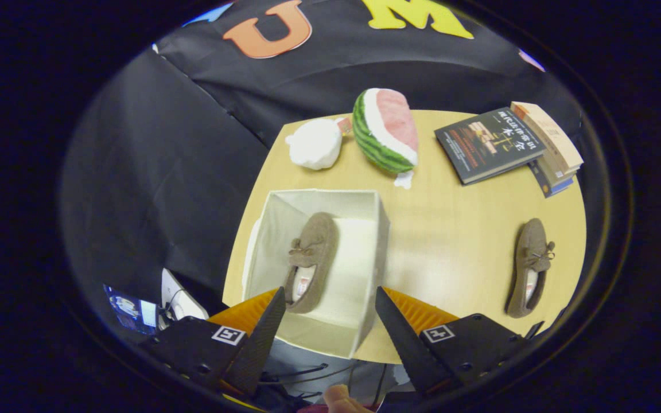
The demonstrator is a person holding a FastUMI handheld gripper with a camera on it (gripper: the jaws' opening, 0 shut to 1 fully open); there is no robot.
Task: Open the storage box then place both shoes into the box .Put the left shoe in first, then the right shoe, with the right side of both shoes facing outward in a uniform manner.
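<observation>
An open white storage box (365, 198) stands on the light wooden table (457, 241), just ahead of my fingers. One brown suede moccasin (310, 261) lies inside it along the left half, toe pointing away from me. The second brown moccasin (528, 267) rests on the table far to the right of the box, toe also pointing away. My gripper (329, 295) hovers open above the box's near end, its fingers spread wide with nothing between them.
Beyond the box lie a white plush lump (314, 143) and a watermelon-slice plush (387, 131). A stack of books (508, 143) sits at the table's far right. A fingertip (339, 398) shows below the fingers, and cables and devices (152, 307) sit left of the table.
</observation>
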